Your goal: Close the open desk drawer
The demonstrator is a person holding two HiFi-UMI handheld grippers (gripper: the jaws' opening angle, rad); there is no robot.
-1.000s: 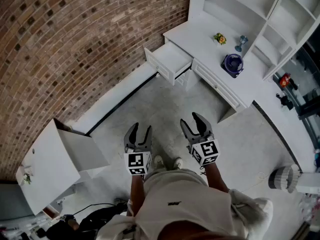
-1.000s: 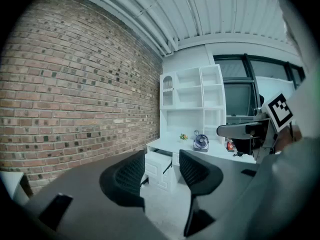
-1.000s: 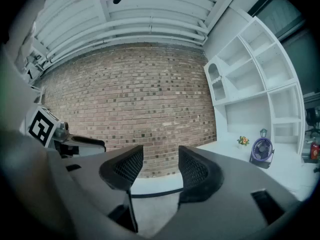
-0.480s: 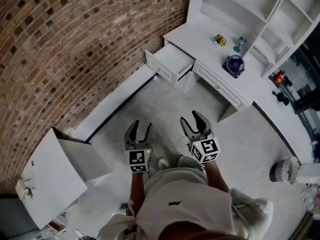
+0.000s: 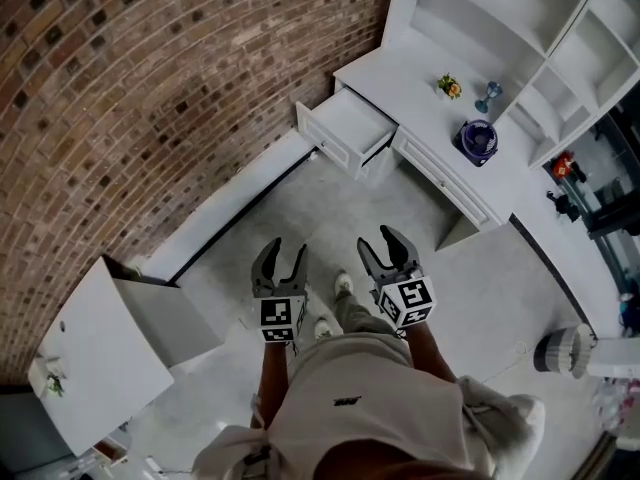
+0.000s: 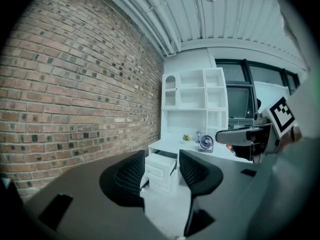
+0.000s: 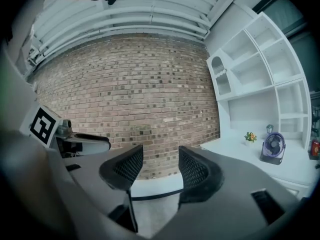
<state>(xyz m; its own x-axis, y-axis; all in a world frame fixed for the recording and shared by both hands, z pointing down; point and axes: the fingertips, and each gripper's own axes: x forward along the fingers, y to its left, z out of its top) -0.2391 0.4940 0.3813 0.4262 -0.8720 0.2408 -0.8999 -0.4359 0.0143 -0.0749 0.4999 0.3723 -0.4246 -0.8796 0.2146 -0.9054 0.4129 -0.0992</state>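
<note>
Drawer (image 5: 345, 128) hanging open off the white table (image 5: 405, 78), right by the brick wall (image 5: 150, 88). Well short of it, left gripper (image 5: 279, 253) and right gripper (image 5: 387, 240), both spread wide, gripping nothing. Purple thing on top, probably a fan (image 5: 478, 136).

Brick wall (image 5: 150, 88), grey floor (image 5: 330, 213), white shelves (image 5: 480, 18)

Shelves (image 5: 520, 18) above the desk (image 5: 420, 93) ran off the top edge. A blue ornament (image 5: 488, 94) on the desk was too small to identify; clutter (image 5: 568, 183) beside the desk was blurred.
</note>
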